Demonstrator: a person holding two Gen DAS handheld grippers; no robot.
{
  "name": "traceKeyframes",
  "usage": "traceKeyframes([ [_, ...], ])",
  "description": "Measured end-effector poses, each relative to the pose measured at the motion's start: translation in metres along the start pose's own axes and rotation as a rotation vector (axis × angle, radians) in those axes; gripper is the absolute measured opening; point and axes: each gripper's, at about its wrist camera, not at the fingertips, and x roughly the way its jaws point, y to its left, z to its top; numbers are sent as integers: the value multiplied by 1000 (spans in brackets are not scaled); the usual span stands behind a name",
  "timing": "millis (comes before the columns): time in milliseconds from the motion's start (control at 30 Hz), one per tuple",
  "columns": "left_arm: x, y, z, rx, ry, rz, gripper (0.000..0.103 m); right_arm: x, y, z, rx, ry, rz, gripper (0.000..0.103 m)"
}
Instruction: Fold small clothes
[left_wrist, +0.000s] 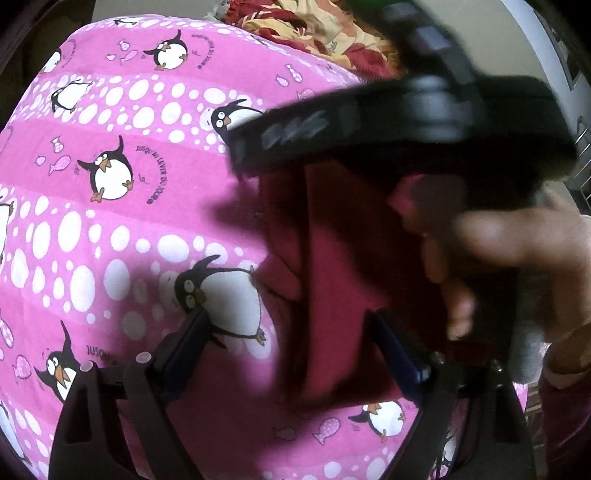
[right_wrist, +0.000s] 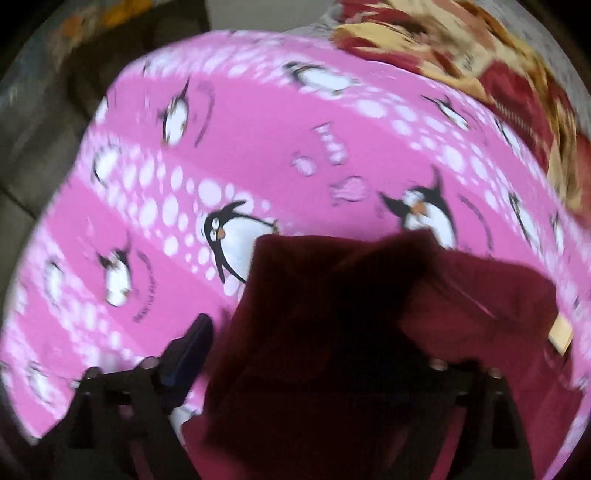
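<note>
A dark red garment (left_wrist: 332, 280) lies folded into a long strip on the pink penguin bedsheet (left_wrist: 110, 229). My left gripper (left_wrist: 288, 317) hangs low over its near end. It is open, with one finger above the sheet and the other above the cloth. A hand (left_wrist: 509, 251) holds the right gripper's black body (left_wrist: 406, 125) over the garment's far part. In the blurred right wrist view the garment (right_wrist: 369, 302) fills the lower middle. My right gripper (right_wrist: 314, 350) stands wide open above it. Its left finger (right_wrist: 192, 343) is beside the cloth's edge. Its right finger is lost in shadow.
A crumpled red and cream patterned blanket (left_wrist: 314, 29) (right_wrist: 498, 81) lies at the far end of the bed. The sheet (right_wrist: 221, 147) drops off at the left to a dark floor (right_wrist: 33, 155). A pale wall (left_wrist: 532, 40) stands at the right.
</note>
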Motion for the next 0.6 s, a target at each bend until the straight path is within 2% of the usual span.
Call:
traceKeyframes([
  [33, -1, 1, -2, -1, -5, 0, 89, 0, 2, -1, -7, -11, -11, 94],
  [67, -2, 1, -3, 0, -7, 0, 89, -4, 1, -4, -3, -31, -14, 90],
  [100, -2, 0, -5, 2, -7, 3, 90, -8, -2, -8, 1, -51, -25, 73],
  [133, -3, -1, -6, -1, -8, 8, 90, -14, -8, -12, 1, -66, -11, 66],
  [167, -3, -2, -5, -3, -10, 7, 90, -20, -15, -17, 9, -77, 29, 50],
  [200, -3, -3, -4, -9, -14, 1, 90, -27, -24, -21, 31, -82, 84, 28],
  [233, -2, -4, -2, -16, -17, -3, 90, -35, -35, -26, 67, -87, 131, 23],
  [333, -1, -10, 3, -32, -37, -48, 90, -59, -68, -41, 175, -134, 279, 21],
  [400, -1, -18, 7, -18, -41, -77, 88, -69, -83, -47, 225, -152, 339, 20],
  [433, 0, -22, 7, -8, -43, -89, 84, -71, -87, -50, 241, -153, 358, 20],
  [467, 0, -25, 7, 2, -42, -104, 66, -74, -91, -51, 259, -152, 373, 20],
  [533, 2, -36, 7, 30, -21, -132, 40, -74, -103, -55, 294, -145, 400, 20],
  [600, -2, -48, 6, 70, -19, -137, 24, -74, -108, -59, 311, -144, 424, 23],
])
